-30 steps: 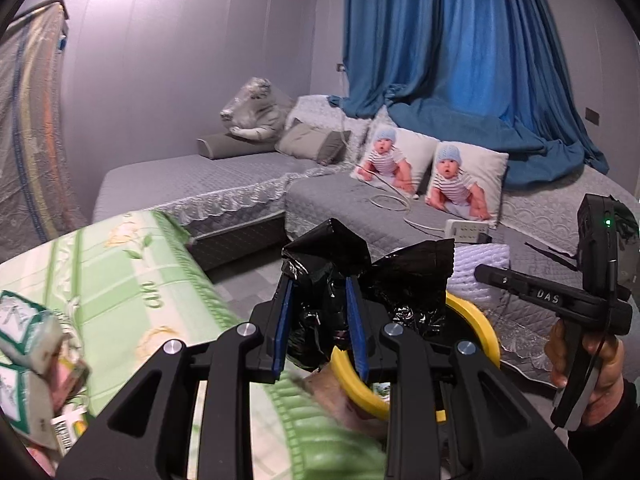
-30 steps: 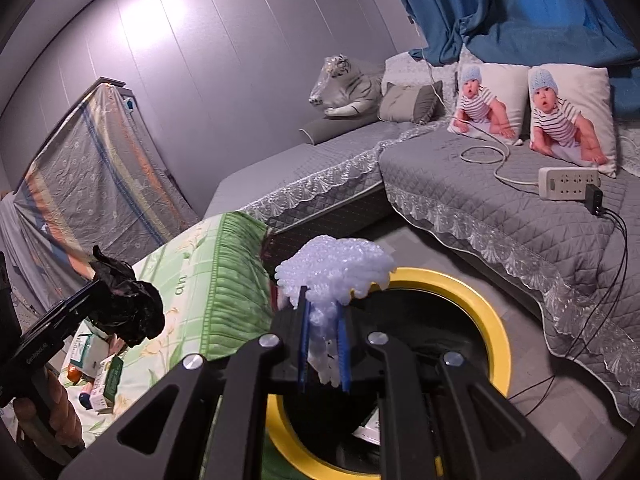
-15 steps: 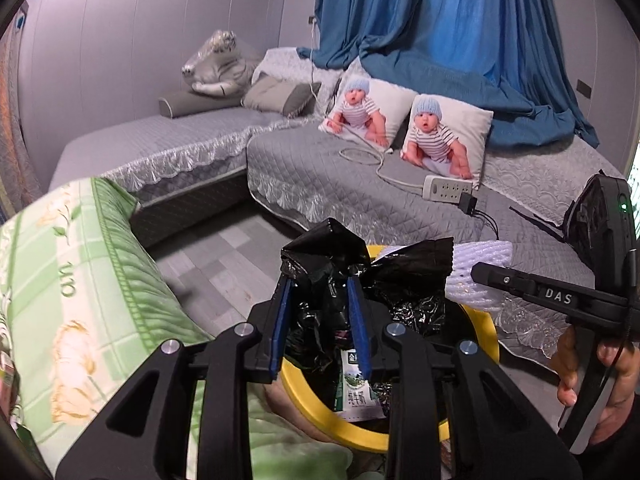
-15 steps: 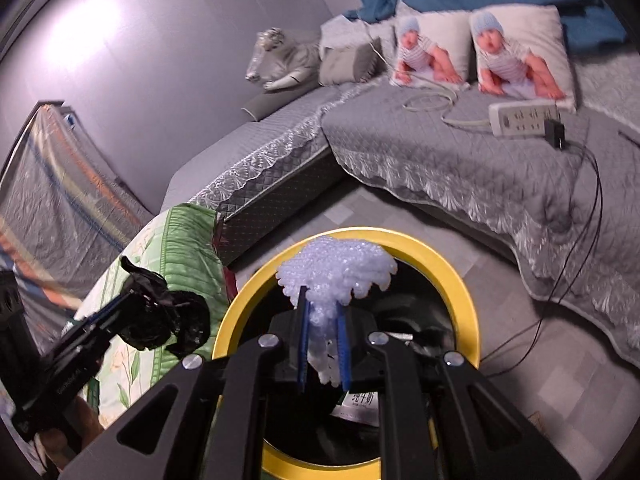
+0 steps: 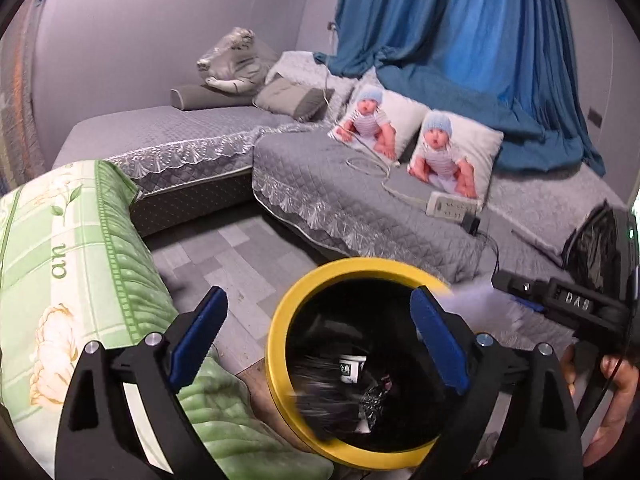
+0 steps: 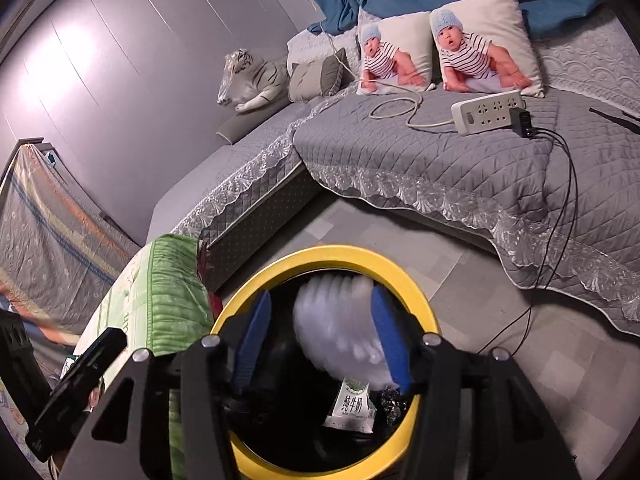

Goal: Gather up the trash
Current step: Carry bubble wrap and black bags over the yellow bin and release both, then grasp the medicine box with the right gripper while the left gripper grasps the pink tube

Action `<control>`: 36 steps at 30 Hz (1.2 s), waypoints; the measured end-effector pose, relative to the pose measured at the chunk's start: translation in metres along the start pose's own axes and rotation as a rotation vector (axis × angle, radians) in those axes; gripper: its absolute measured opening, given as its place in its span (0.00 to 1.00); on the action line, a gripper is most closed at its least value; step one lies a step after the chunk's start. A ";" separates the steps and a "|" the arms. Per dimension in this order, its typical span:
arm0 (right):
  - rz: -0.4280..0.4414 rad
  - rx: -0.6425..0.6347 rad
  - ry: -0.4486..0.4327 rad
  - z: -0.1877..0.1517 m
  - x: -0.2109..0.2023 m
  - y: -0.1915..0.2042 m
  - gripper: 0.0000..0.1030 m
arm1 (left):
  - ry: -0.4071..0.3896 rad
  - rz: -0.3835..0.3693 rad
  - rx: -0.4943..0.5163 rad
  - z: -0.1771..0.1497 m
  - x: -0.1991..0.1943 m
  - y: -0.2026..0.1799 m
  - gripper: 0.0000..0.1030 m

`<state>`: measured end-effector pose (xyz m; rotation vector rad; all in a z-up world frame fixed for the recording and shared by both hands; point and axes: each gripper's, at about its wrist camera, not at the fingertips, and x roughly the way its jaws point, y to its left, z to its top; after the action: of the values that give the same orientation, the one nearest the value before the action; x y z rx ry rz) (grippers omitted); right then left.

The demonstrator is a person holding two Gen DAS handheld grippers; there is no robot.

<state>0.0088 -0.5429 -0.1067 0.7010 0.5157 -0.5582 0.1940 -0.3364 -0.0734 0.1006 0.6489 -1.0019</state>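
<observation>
Releasing over round yellow-rimmed black-lined bin [image 6: 416, 280] | left gripper [image 5: 316, 336] opening, empty | right gripper [image 6: 320, 336] opening, white foam wad [image 6: 340, 320] dropping | keeping both centred above rim

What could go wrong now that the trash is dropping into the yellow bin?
1. The white foam is blurred, falling between the opening right gripper fingers near the bin rim; it might catch a pad or bounce out.
2. The black bag falls by the near rim under the opening left gripper; it could snag there.
</observation>
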 end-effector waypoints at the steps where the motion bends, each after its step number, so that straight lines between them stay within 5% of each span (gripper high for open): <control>1: 0.014 -0.007 0.002 0.000 -0.001 0.001 0.49 | -0.015 -0.007 -0.031 0.001 -0.005 0.006 0.90; 7: 0.051 -0.067 -0.012 -0.002 -0.012 0.026 0.50 | -0.152 0.065 -0.109 0.010 -0.056 0.031 0.90; 14: 0.209 -0.236 -0.009 -0.019 -0.018 0.094 0.57 | -0.387 0.252 -0.164 0.004 -0.176 0.076 0.91; 16: 0.280 -0.301 0.021 -0.029 -0.017 0.121 0.62 | -0.452 0.294 -0.181 -0.003 -0.216 0.094 0.92; 19: 0.396 -0.416 0.096 -0.057 -0.013 0.175 0.64 | -0.548 0.455 -0.196 -0.024 -0.277 0.118 0.92; 23: 0.542 -0.553 0.282 -0.114 -0.002 0.255 0.64 | -0.624 0.635 -0.257 -0.057 -0.345 0.146 0.92; 28: 0.587 -0.709 0.456 -0.178 0.015 0.340 0.64 | -0.649 0.791 -0.368 -0.105 -0.406 0.174 0.92; 31: 0.564 -0.760 0.519 -0.200 0.028 0.381 0.64 | -0.594 0.870 -0.417 -0.128 -0.420 0.187 0.92; 36: 0.463 -0.855 0.541 -0.229 0.040 0.427 0.71 | -0.430 0.856 -0.420 -0.159 -0.414 0.210 0.92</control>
<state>0.2495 -0.1214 -0.0880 0.1145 0.9775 0.3148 0.1372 0.1482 -0.0189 -0.1948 0.3425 -0.0392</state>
